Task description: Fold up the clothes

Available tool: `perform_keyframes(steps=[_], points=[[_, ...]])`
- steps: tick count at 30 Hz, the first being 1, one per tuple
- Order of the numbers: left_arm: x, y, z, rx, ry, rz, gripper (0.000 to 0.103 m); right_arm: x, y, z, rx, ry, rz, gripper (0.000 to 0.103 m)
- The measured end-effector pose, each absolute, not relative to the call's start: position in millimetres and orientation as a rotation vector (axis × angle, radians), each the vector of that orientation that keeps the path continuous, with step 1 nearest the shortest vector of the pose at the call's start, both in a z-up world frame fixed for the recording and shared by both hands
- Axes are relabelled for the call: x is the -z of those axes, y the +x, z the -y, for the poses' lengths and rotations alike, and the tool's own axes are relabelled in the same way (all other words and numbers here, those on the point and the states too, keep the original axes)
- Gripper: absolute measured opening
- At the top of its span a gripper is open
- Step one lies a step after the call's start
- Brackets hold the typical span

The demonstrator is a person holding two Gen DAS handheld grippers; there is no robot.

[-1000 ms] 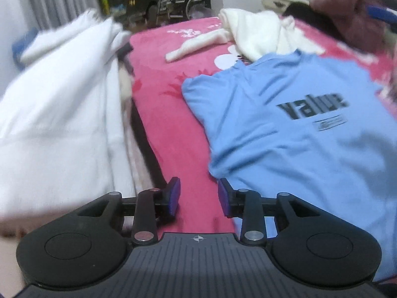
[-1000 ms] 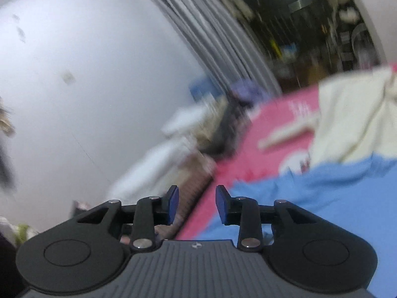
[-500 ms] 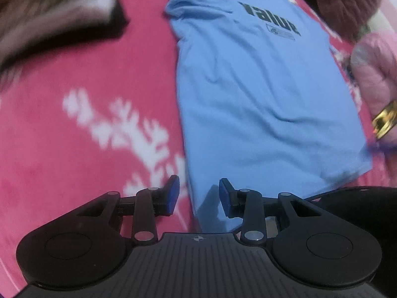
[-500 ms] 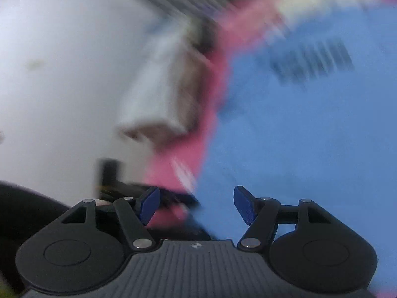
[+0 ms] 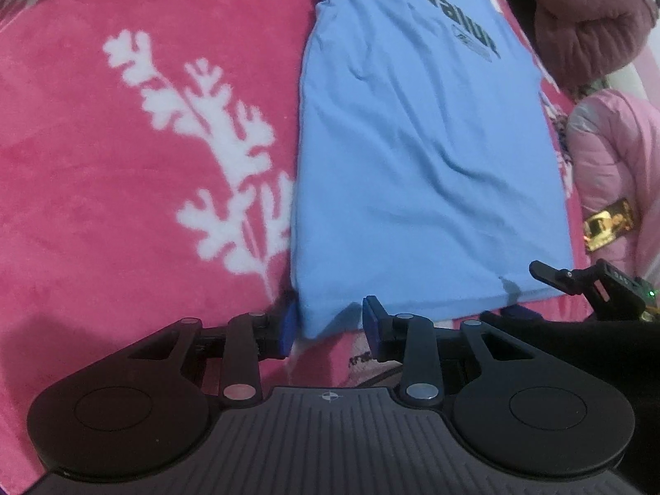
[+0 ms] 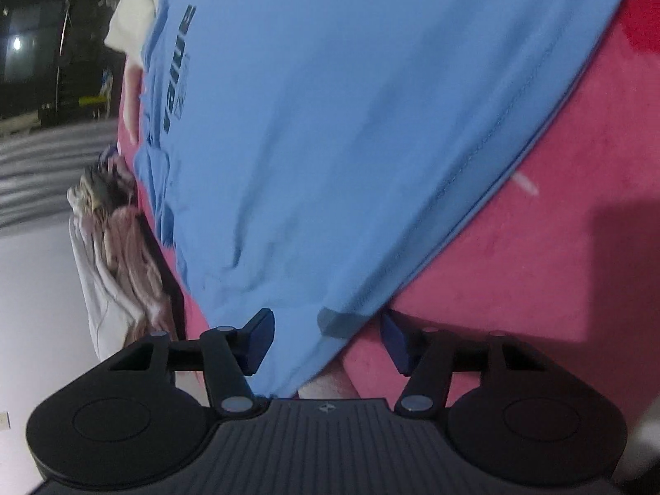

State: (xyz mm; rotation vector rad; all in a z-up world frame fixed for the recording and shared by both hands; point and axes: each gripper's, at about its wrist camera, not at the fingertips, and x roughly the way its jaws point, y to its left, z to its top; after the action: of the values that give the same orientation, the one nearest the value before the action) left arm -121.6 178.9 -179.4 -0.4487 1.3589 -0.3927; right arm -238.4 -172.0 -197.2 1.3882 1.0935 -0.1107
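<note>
The left tool (image 5: 328, 324) is held open at the near hem of a light blue cotton T-shirt with dark chest lettering (image 5: 425, 156), and the shirt's near left hem corner is seen between its two blue-padded fingers (image 5: 288, 324), touching the left one. The right tool (image 6: 326, 340) is likewise spread wide, and the shirt's other hem corner, with a small turned-up fold, is seen lying between its fingers (image 6: 260, 336); nothing is clamped by either tool. In the left wrist view part of the right tool (image 5: 577, 284) is seen just beside the shirt's near right corner.

The shirt is spread flat, front up, on a bed covered by a pink plush blanket with a white leaf pattern (image 5: 123, 165), its hem nearest and its collar farthest. The white leaf print (image 5: 214, 152) is seen just left of the shirt's left edge. To the right of the shirt a pale pink padded jacket (image 5: 614, 152) is seen, with a gold rectangular item (image 5: 608, 225) beside it whose nature cannot be told. Farther on, beyond the shirt's right shoulder, a maroon padded jacket (image 5: 590, 20) is seen. In the right wrist view a cream garment (image 6: 136, 12) is found past the collar, and a heap of white and brownish clothes (image 6: 115, 255) lies off the shirt's left side.
</note>
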Motion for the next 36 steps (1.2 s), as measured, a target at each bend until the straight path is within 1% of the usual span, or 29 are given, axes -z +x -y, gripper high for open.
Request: perform_keyframes(steps=[1, 2, 3, 4, 6, 8, 13, 15, 23, 27, 31, 33, 34, 36], points=[[178.6, -123.2, -179.1, 0.372, -0.434, -1.358, 0.017, 202.0, -235.3, 169.0, 0.125, 1.397, -1.083, 0.054], [178.8, -123.6, -176.2, 0.353, -0.409, -1.359, 0.009, 207.7, -231.0, 164.9, 0.135, 1.408, -1.07, 0.052], [178.3, -125.1, -175.5, 0.342, -0.397, -1.354, 0.004, 210.5, -230.3, 163.5, 0.142, 1.413, -1.057, 0.044], [177.6, -126.6, -174.7, 0.332, -0.385, -1.349, 0.003, 211.9, -232.1, 163.7, 0.148, 1.415, -1.044, 0.028], [173.7, -128.3, -173.4, 0.331, -0.382, -1.342, 0.002, 211.7, -237.2, 164.7, 0.154, 1.418, -1.021, 0.008], [167.3, -128.8, -175.5, 0.348, -0.404, -1.37, 0.001, 205.3, -245.6, 167.0, 0.142, 1.415, -1.0, 0.005], [150.9, -131.1, -180.4, 0.412, -0.43, -1.49, 0.001, 180.8, -258.9, 171.0, 0.127, 1.351, -0.997, 0.004], [146.6, -134.2, -176.4, 0.446, -0.395, -1.514, 0.001, 175.8, -261.2, 172.1, 0.134, 1.325, -1.007, 0.004], [159.1, -138.8, -163.9, 0.477, -0.319, -1.591, 0.001, 183.4, -267.2, 173.7, 0.184, 1.277, -1.052, 0.004], [160.7, -140.9, -155.1, 0.488, -0.173, -1.544, 0.002, 188.6, -270.1, 174.6, 0.212, 1.268, -1.076, 0.005], [172.1, -141.6, -158.6, 0.494, -0.149, -1.608, 0.004, 192.3, -272.0, 173.5, 0.222, 1.263, -1.112, 0.006], [173.5, -144.1, -163.9, 0.497, -0.141, -1.637, 0.005, 190.5, -275.5, 175.7, 0.225, 1.273, -1.115, 0.014], [171.6, -144.5, -166.8, 0.5, -0.137, -1.644, 0.007, 188.5, -278.5, 176.9, 0.232, 1.278, -1.116, 0.016], [161.5, -142.2, -175.5, 0.493, -0.104, -1.62, 0.014, 180.5, -286.3, 181.2, 0.254, 1.272, -1.11, 0.02]])
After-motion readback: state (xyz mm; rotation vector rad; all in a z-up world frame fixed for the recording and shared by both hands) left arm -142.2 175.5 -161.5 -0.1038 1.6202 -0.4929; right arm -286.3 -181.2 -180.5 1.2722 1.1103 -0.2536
